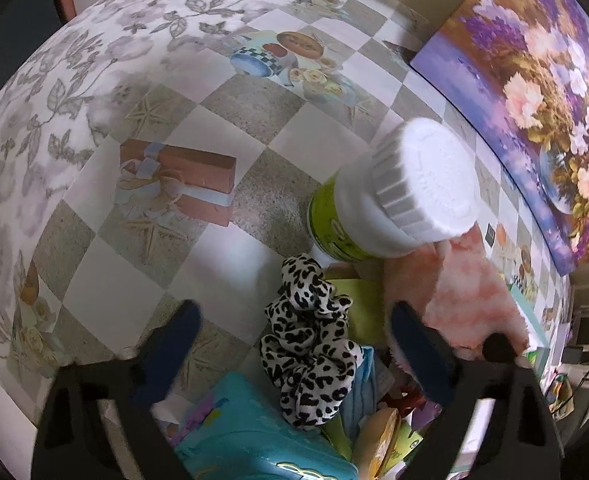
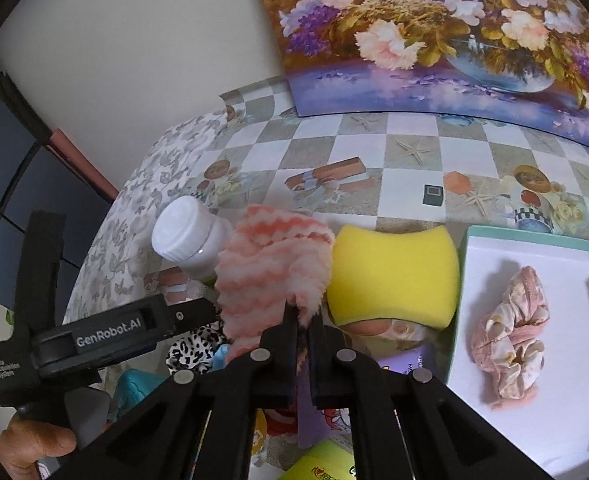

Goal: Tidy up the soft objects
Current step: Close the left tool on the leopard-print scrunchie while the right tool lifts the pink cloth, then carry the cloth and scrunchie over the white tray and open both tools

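Observation:
My right gripper (image 2: 303,320) is shut on a fluffy pink-and-white striped cloth (image 2: 272,268) and holds it above the table; the cloth also shows in the left wrist view (image 1: 466,292). My left gripper (image 1: 294,328) is open above a leopard-print scrunchie (image 1: 306,344), which lies between its fingers; the scrunchie also shows in the right wrist view (image 2: 192,348). A yellow sponge (image 2: 394,276) lies right of the cloth. A pink scrunchie (image 2: 510,336) lies on a white tray (image 2: 542,432).
A white-capped green bottle (image 1: 394,200) stands beside the cloth. A teal pouch (image 1: 246,432) and small packets lie in a pile near me. A flower painting (image 2: 454,40) leans on the wall. A small dark card (image 2: 432,195) lies on the checkered tablecloth.

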`<control>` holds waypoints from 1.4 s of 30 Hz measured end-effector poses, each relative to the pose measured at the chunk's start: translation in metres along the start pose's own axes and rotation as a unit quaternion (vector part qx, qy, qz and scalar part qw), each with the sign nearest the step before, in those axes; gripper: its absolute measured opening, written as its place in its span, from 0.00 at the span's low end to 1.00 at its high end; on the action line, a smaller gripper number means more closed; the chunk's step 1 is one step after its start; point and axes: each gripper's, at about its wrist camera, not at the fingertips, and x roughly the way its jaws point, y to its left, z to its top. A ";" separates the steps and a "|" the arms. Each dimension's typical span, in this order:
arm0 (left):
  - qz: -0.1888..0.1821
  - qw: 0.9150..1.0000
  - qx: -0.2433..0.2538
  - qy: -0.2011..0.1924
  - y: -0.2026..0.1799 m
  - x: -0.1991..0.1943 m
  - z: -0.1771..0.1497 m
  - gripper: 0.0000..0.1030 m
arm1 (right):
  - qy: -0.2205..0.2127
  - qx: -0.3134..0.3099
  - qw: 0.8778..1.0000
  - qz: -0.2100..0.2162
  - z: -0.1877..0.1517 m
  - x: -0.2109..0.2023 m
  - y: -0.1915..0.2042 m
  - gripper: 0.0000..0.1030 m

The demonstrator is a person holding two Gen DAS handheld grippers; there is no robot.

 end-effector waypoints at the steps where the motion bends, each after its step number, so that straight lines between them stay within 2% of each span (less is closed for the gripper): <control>1: -0.004 1.000 0.003 0.004 -0.001 0.001 0.000 0.78 | 0.001 0.002 1.000 -0.001 0.000 0.000 -0.001 0.04; 5: -0.011 1.000 0.010 0.013 -0.006 0.004 -0.001 0.69 | 0.004 0.006 1.000 -0.002 -0.001 0.000 -0.003 0.04; 8: -0.008 0.999 0.026 0.017 -0.013 0.007 -0.002 0.68 | 0.004 0.005 1.000 -0.003 -0.001 0.000 -0.003 0.04; 12: 0.015 0.999 0.045 0.025 -0.023 0.016 -0.008 0.68 | 0.009 0.007 1.000 -0.005 -0.002 0.003 -0.003 0.04; 14: 0.013 0.999 0.047 0.021 -0.025 0.017 -0.008 0.65 | 0.010 0.008 1.000 -0.005 -0.002 0.004 -0.004 0.04; 16: 0.006 0.999 0.043 0.019 -0.028 0.017 -0.008 0.51 | 0.010 0.010 1.000 -0.004 -0.002 0.004 -0.004 0.04; 19: 0.005 0.999 0.038 0.013 -0.029 0.015 -0.007 0.39 | 0.010 0.011 1.000 -0.003 -0.002 0.003 -0.004 0.04; 24: 0.000 1.000 0.027 0.000 -0.026 0.010 -0.005 0.29 | 0.014 0.011 1.000 -0.001 -0.003 0.005 -0.005 0.04; 32: -0.011 0.999 0.011 -0.041 -0.015 -0.013 0.000 0.23 | -0.005 0.008 1.000 0.028 -0.001 -0.002 -0.001 0.04; 42: -0.030 0.993 -0.002 -0.115 -0.006 -0.062 -0.001 0.21 | -0.060 0.010 0.995 0.081 0.010 -0.039 0.007 0.03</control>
